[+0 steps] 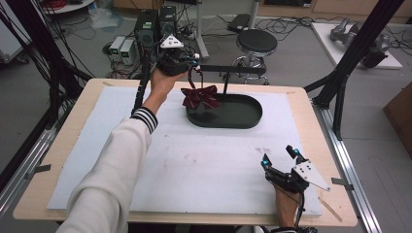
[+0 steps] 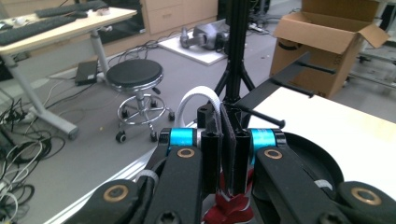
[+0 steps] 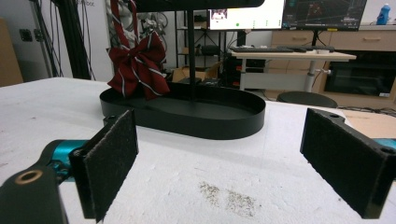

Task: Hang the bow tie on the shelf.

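With our left gripper [image 1: 187, 65] we are pinching the strap of the dark red bow tie [image 1: 199, 96], its jaws closed tight, and the bow is hanging over the 9 o'clock edge of the black oval tray [image 1: 243, 118]. Between tray and near table edge the white mat [image 1: 194, 165] is lying bare. Toward 5 o'clock our right gripper [image 1: 279, 156] is resting on the mat near its edge, jaws spread wide.

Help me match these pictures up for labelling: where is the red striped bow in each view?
High view: red striped bow upper centre, hanging under the left gripper.
Left gripper view: bottom centre, below the shut jaws.
Right gripper view: upper left.
Shared landmark: black oval tray.
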Tool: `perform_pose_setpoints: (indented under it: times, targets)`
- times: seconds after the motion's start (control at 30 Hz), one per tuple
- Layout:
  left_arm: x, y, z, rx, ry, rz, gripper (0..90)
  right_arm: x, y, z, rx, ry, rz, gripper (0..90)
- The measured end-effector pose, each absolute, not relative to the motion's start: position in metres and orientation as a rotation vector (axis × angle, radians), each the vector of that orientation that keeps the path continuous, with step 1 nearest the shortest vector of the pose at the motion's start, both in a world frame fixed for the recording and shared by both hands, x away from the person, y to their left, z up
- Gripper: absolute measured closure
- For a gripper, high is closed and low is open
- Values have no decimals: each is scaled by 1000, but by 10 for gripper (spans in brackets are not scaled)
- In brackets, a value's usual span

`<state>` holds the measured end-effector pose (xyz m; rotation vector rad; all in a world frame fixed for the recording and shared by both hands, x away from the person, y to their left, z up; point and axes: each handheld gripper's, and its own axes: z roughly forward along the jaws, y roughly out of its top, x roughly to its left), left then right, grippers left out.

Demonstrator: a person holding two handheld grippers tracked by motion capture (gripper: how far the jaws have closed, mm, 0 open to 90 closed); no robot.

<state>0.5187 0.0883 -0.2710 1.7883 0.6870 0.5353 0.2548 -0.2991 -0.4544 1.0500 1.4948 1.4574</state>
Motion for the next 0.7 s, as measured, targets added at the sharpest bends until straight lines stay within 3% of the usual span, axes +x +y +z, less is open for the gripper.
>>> perform_pose_setpoints:
  times: [0.33,0.43,0.53,0.7]
  targets:
    - [525,99,-277,1777,772,528,744,254,-300,-455,1048,1487,1469,103]
    - [526,100,-281,1782,811,529,596,254,-300,-455,1049,1489,1469,103]
    - [526,101,-282,1782,825,531,554,254,-300,-455,1046,1488,1467,103]
    - [529,104,-284,1765,885,487,354,254,-300,-455,1048,1490,1466,103]
